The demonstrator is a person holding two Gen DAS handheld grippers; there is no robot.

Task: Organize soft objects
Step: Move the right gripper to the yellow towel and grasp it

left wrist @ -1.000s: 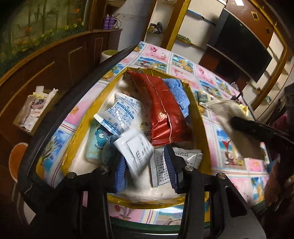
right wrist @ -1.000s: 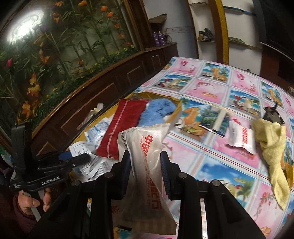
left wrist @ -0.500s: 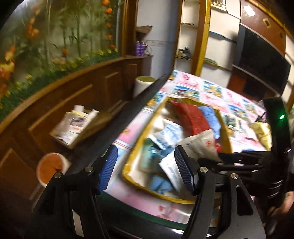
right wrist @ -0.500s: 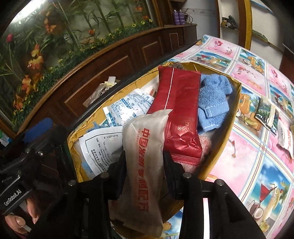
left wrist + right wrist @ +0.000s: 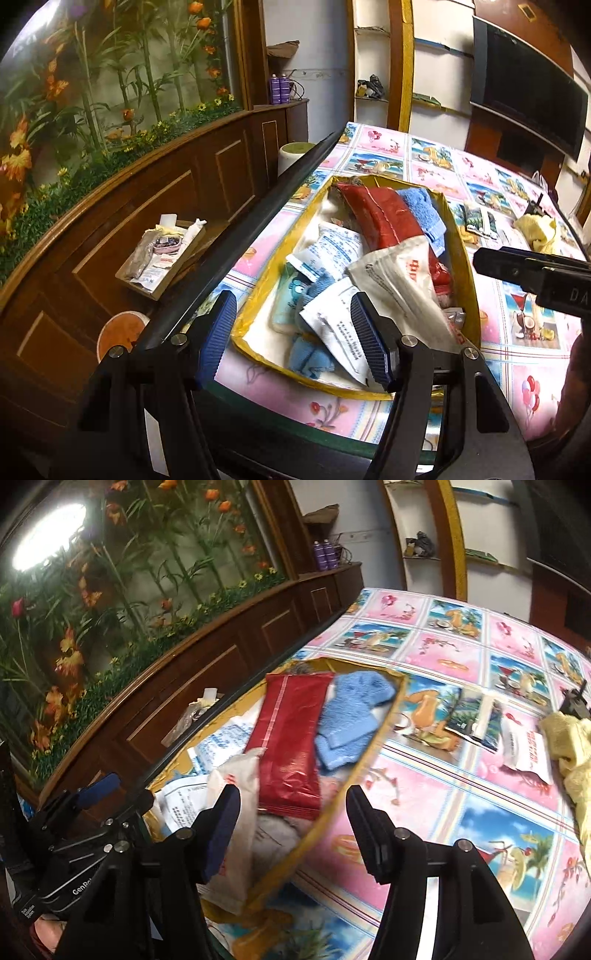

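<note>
Right now both grippers hang over the near end of the yellow-rimmed box [image 5: 466,266] on the tiled tablecloth [image 5: 461,657]. The right gripper [image 5: 291,827] has its jaws spread wide with nothing between them. The white packet with red lettering [image 5: 236,812] lies in the box just beside the gripper's left finger, its near end hanging over the box's near rim; whether the finger touches it I cannot tell. The left gripper [image 5: 293,338] is likewise spread apart, holding nothing, its blue-padded fingers [image 5: 369,345] above the near left corner of the box.

Inside the box, the red foil pouch [image 5: 291,746] runs lengthwise down the middle, with the blue cloth [image 5: 351,720] just to its right at the far end. White printed sachets [image 5: 332,251] pile up on the left side, and another bit of blue fabric [image 5: 310,358] sits at the near edge.

Out on the table to the right, well apart from the box, lie a dark printed packet [image 5: 469,720], a white sachet with red print [image 5: 524,749] and a yellow cloth [image 5: 572,746], the sachet touching the cloth.
</note>
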